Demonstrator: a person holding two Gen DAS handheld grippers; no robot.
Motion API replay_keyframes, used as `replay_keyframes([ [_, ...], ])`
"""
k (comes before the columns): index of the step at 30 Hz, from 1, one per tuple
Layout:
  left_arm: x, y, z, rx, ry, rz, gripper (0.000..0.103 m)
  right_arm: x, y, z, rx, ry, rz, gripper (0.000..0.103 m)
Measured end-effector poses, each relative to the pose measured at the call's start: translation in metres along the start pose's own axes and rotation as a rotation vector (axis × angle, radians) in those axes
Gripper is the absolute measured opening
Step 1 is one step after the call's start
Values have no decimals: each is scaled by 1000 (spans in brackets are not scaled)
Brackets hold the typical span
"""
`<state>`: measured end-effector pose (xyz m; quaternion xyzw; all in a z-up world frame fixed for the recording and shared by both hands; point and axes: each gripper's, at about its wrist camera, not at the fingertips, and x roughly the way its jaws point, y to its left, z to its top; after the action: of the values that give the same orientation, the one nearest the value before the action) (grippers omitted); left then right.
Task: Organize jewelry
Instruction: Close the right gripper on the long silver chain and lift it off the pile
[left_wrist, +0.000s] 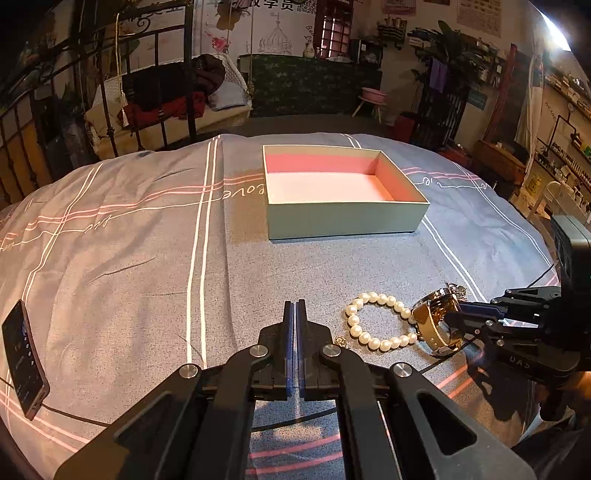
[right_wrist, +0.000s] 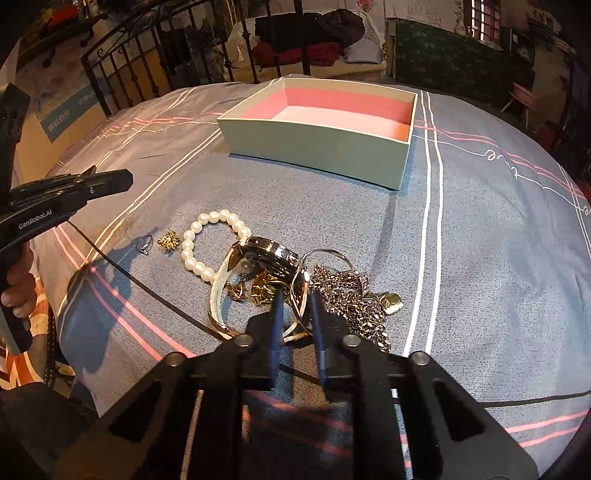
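glossy pearl bracelet (right_wrist: 212, 243), shiny metal chain (right_wrist: 351, 295), matt cloth bedspread (right_wrist: 480, 240).

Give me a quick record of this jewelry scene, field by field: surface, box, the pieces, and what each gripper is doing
surface: grey-blue bedspread with pink and white stripes
box: open box, pink inside, nothing in it
pieces: pearl bracelet, watch, silver chain, small gold piece, all on the bedspread outside the box
left gripper: shut, holding nothing, left of the pearls
right gripper: open, fingers either side of the jewelry pile
other: phone at the left edge
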<state>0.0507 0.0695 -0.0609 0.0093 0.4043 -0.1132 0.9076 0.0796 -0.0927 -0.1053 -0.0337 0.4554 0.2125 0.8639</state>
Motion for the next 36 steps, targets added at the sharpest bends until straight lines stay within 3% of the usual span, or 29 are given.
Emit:
replay_keyframes([
  [4,6,-4,-2,-1,21,-14,1,-11,-9,0,23,-30,15,3],
  [8,12,-12,0,9,27,-32,1,-24,-19,3,51,-64,9,3],
  [17,16,-23,21,33,-2,-52,1,-57,-46,28,136,-177,92,3],
  [30,18,-31,34,51,-31,-69,1,-111,-43,73,70,-341,102,3],
  [33,16,-35,36,56,-41,-107,1,-119,-41,81,47,-365,93,3],
  [36,12,-56,37,126,-46,-215,5,-123,-38,85,34,-370,84,3],
])
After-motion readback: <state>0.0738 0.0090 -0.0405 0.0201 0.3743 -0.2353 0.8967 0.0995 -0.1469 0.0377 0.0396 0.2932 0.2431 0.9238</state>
